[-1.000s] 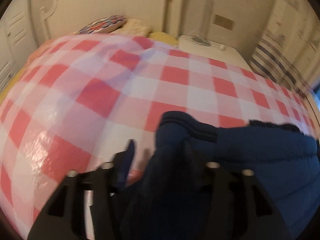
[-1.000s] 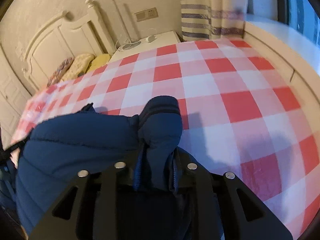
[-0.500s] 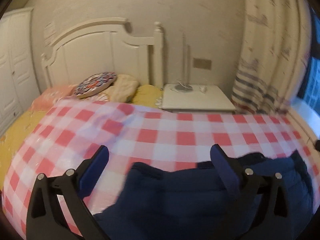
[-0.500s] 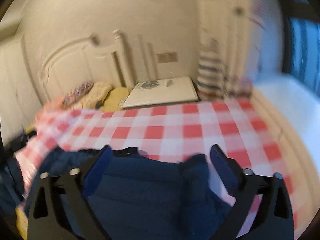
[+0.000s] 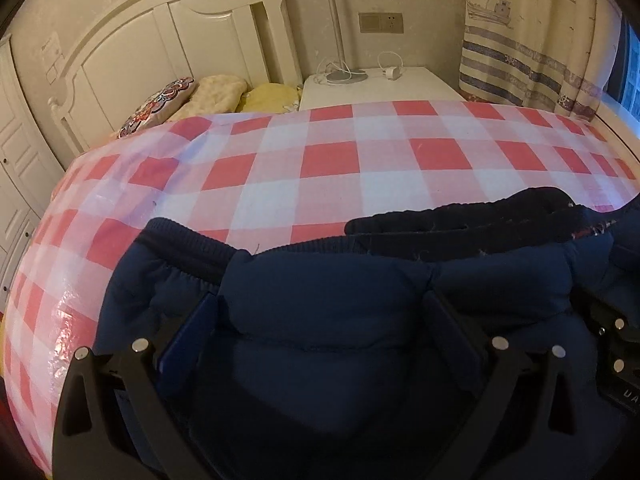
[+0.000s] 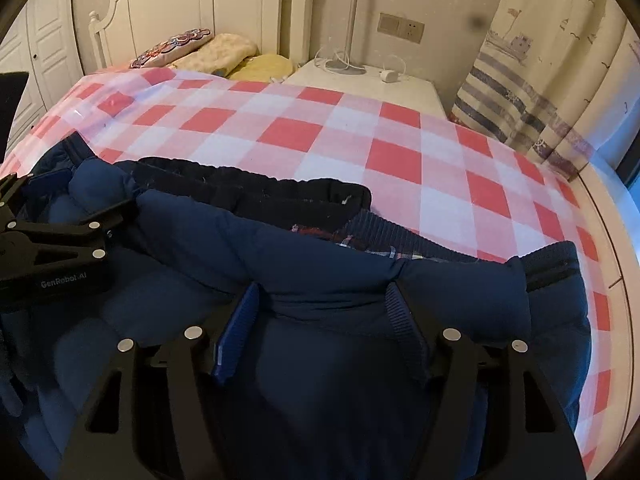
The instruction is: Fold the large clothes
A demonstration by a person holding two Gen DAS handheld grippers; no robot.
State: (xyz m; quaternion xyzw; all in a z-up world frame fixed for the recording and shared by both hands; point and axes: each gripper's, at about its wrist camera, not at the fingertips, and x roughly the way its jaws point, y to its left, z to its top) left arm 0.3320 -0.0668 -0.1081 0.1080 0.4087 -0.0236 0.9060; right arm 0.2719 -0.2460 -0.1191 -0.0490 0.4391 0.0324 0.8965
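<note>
A navy padded jacket [image 5: 340,292] lies folded on the red-and-white checked bed cover [image 5: 328,160]; its dark ribbed collar [image 5: 460,220] faces the headboard. My left gripper [image 5: 316,312] is open, its fingers pressed down into the jacket's left part with padding bulging between them. My right gripper [image 6: 324,304] is open too, its fingers sunk into the jacket [image 6: 320,264] on the right part. The left gripper also shows in the right wrist view [image 6: 60,232]. The fingertips are partly hidden by fabric.
A white headboard [image 5: 160,40] and several pillows [image 5: 216,92] are at the far end. A white nightstand [image 5: 372,84] holds a lamp base and a charger. Striped curtains [image 5: 532,60] hang at the right. White wardrobe doors [image 6: 48,32] stand at the left.
One second ago both grippers were shut on the jacket. They let go, rose with jaws open, and have now come down into the jacket, still open.
</note>
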